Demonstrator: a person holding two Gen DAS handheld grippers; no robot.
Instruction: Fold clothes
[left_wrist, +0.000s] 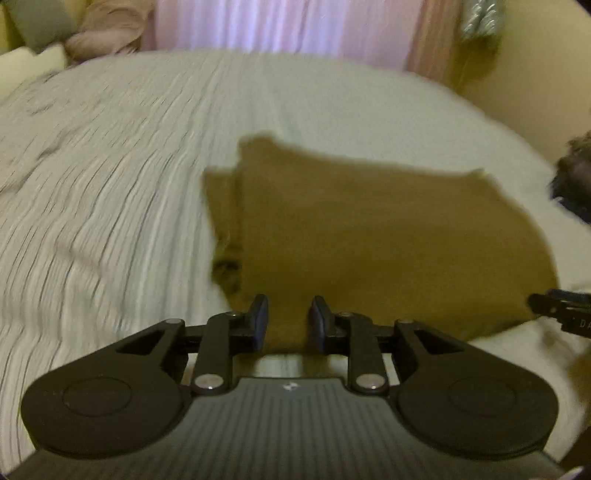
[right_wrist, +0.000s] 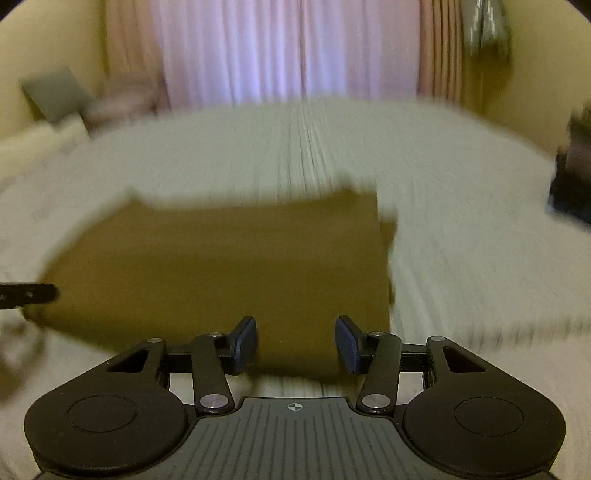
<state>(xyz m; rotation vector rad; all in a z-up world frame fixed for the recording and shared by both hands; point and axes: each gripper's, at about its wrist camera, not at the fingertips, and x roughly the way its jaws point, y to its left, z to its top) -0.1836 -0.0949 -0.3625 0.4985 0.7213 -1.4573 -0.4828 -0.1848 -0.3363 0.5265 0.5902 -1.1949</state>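
Observation:
A mustard-brown garment (left_wrist: 376, 240) lies folded into a rough rectangle on the white ribbed bedspread (left_wrist: 110, 184). It also shows in the right wrist view (right_wrist: 221, 269). My left gripper (left_wrist: 289, 321) is open and empty, just above the garment's near edge towards its left side. My right gripper (right_wrist: 295, 343) is open and empty, above the near edge towards the garment's right side. The right gripper's tip shows at the right edge of the left wrist view (left_wrist: 557, 306). The left gripper's tip shows at the left edge of the right wrist view (right_wrist: 29, 293). Both views are motion-blurred.
Pillows (left_wrist: 40, 55) and a pinkish bundle (left_wrist: 107, 37) lie at the bed's far left. Pink curtains (right_wrist: 291, 51) hang behind the bed. A dark pile (right_wrist: 572, 177) sits at the bed's right edge. Yellow walls stand on both sides.

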